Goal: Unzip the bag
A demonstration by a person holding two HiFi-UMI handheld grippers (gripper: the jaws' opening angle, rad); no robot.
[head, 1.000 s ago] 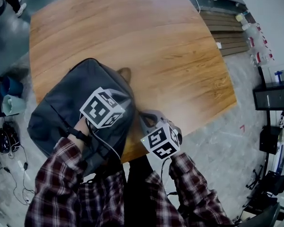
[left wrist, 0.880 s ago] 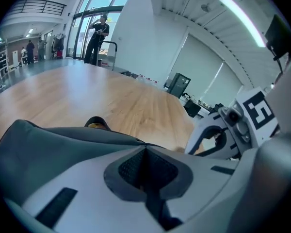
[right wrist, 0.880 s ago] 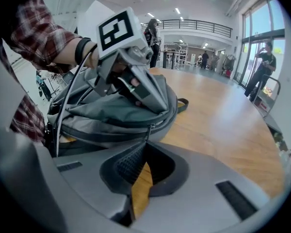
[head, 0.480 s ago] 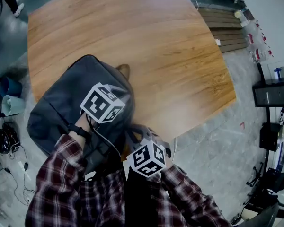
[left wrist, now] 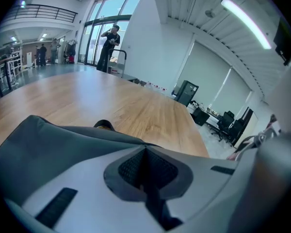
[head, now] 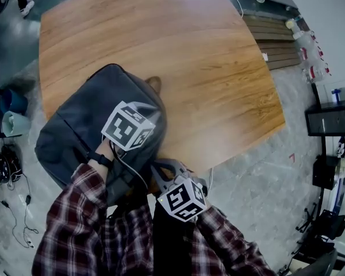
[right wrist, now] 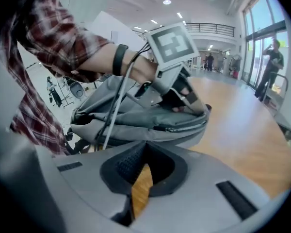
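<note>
A grey backpack [head: 80,131] lies flat on the near left corner of the wooden table [head: 207,68], partly over the edge. My left gripper [head: 154,117] rests on the bag's right side; in the right gripper view it [right wrist: 198,107] presses on the top by the closed zipper [right wrist: 184,126]. Its jaws [left wrist: 145,152] are shut, and whether they pinch anything is hidden. My right gripper [head: 160,169] hovers at the table's near edge beside the bag, shut [right wrist: 144,154], with only a sliver of wood showing between the pads. The bag [right wrist: 136,115] fills the space ahead of it.
A small brown tab [head: 154,85] pokes out at the bag's far edge. Slatted boards with bottles [head: 305,39] and a black cabinet [head: 333,117] stand right of the table. Cables and gear [head: 6,165] lie on the floor at left. People [left wrist: 109,45] stand far off.
My right gripper has moved left and back toward me, from the table edge right of the bag to just beside the bag's near corner. The left gripper has stayed on the bag.
</note>
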